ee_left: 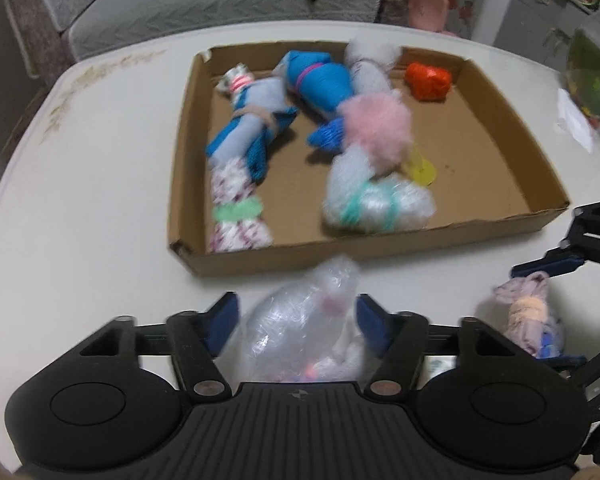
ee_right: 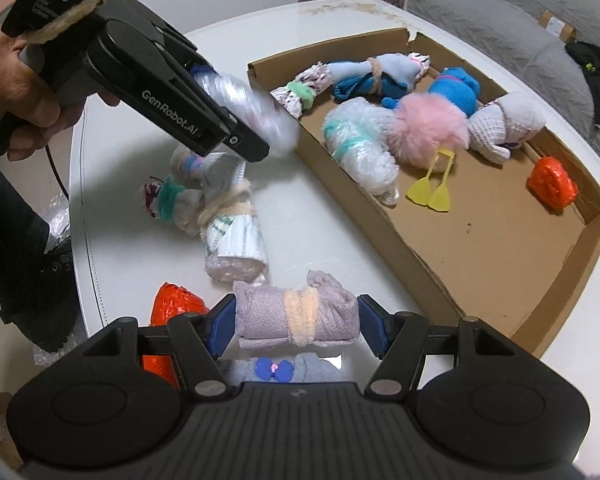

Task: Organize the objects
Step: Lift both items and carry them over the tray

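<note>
The left gripper point(ee_left: 298, 316) carries a clear crinkled plastic-wrap bundle point(ee_left: 300, 328) between its fingers, just outside the near wall of the shallow brown cardboard tray point(ee_left: 500, 128) on the white table point(ee_left: 100, 160). The right gripper point(ee_right: 296, 322) clamps a lilac cloth roll tied with peach yarn point(ee_right: 296, 316) near the table's front edge.

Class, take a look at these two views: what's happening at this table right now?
A person is sorting small wrapped bundles into a cardboard tray on a white table. The left gripper carries a clear plastic bundle just short of the tray's near wall; whether its pads press on it is unclear. The right gripper is shut on a lilac cloth roll over the table. Several bundles already lie in the tray, and a few remain on the table.
</note>
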Demonstrator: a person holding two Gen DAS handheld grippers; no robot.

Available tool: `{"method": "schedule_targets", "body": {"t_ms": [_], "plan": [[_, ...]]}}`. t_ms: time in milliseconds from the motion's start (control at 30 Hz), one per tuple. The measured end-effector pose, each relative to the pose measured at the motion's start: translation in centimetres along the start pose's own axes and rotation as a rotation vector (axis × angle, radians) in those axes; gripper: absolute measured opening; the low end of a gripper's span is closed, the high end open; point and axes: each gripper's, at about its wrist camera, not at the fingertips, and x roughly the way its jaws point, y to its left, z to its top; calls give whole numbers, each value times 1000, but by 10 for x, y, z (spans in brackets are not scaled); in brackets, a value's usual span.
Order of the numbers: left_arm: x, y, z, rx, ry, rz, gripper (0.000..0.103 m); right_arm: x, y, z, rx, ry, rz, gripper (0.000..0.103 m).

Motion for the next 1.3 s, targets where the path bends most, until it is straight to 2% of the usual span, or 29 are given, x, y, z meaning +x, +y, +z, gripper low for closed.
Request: {"method": "schedule_targets", "body": {"t_ms": [233, 300, 333, 367, 433, 633, 900, 1000, 1133, 1300], "plan": [[9, 7, 0, -44, 12, 5, 82, 3, 0, 3, -3, 3, -4, 60], [12, 5, 2, -30, 1, -6, 82, 4, 0, 3, -4, 9, -4, 60], [13, 3, 3, -22, 5, -6, 78, 5, 0, 2, -5, 10, -5, 60], [15, 2, 3, -22, 10, -10, 70, 5, 0, 2, -4, 11, -4, 60], [17, 1, 3, -14, 11, -12, 64, 5, -1, 2, -3, 12, -3, 60], [13, 1, 2, 7, 11, -21, 53, 0, -3, 5, 11, -8, 5, 60], [-24, 5, 17, 59, -5, 5, 52, -21, -10, 5, 38, -76, -5, 60], [-46, 5, 27, 86, -46, 22, 52, -33, -10, 5, 41, -101, -9, 60], [-76, 7, 46, 89, -124, 9, 52, -53, -13, 3, 56, -152, -24, 60], [-90, -8, 60, 136, -195, 13, 52, -71, -25, -1, 78, -200, -77, 60]]}}
